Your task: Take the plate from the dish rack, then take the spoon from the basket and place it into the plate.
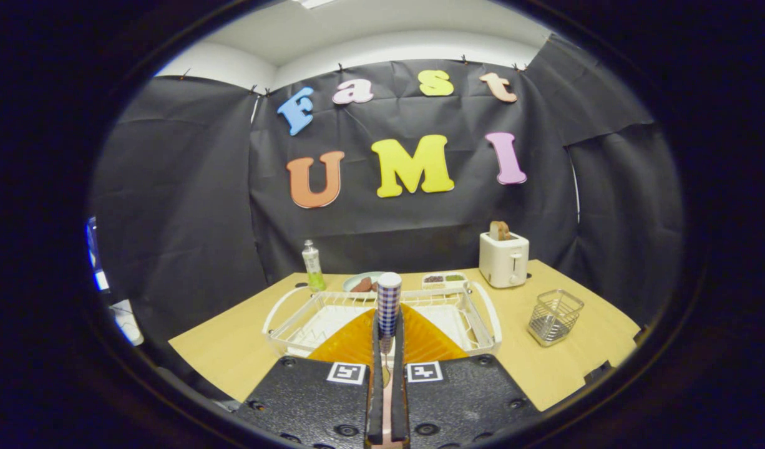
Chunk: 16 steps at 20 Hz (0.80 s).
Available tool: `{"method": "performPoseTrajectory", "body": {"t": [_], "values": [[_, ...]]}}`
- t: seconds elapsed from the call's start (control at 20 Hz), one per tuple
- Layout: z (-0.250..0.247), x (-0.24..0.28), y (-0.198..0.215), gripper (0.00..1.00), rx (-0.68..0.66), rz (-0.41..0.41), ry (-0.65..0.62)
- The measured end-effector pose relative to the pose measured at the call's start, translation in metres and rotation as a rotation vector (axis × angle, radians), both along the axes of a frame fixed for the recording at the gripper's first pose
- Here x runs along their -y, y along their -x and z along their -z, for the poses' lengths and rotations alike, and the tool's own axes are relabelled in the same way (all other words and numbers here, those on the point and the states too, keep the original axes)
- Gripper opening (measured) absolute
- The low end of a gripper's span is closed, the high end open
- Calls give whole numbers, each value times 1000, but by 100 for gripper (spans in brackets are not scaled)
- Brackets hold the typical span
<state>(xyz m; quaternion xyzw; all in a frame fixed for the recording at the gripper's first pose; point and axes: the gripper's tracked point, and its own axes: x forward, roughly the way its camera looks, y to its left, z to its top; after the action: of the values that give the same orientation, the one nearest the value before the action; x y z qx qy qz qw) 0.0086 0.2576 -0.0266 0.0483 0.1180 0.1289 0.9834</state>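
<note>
Table (563, 368): tan top in the lower half of the frame, black cloth wall behind.
Gripper (387, 349): bottom centre; fingers were closed on the spoon, almost no gap between them.
Spoon (389, 305): blue checked handle stood upright past the fingertips, centre of frame; the bowl end looked tucked low between the fingers, hard to tell.
Plate (423, 343): orange, ribbed, just under and ahead of the fingertips, in front of the dish rack (485, 318); whether its far edge touched the rack was unclear.
Basket (554, 317): wire, right of the rack, looked empty.
Other: toaster (504, 259) with bread (499, 231) upper right of the rack, bottle (312, 265) at its upper left.
Stage: likely spoon over plate, release pending.
Risk: the upright spoon could tip on release and slide off the plate's sloped rim onto the table or into the rack; a release from high up could make it bounce out; fingers lowered too far could knock the plate.
</note>
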Motion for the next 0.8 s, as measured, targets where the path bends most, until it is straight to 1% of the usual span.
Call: {"method": "performPoseTrajectory", "body": {"t": [0.3,0.45,0.6,0.8], "values": [[39,-14,-5,11,-49,30,47],[53,-25,-5,12,-86,18,50],[62,-26,-7,13,-104,25,64],[63,-28,-9,15,-113,20,46]]}}
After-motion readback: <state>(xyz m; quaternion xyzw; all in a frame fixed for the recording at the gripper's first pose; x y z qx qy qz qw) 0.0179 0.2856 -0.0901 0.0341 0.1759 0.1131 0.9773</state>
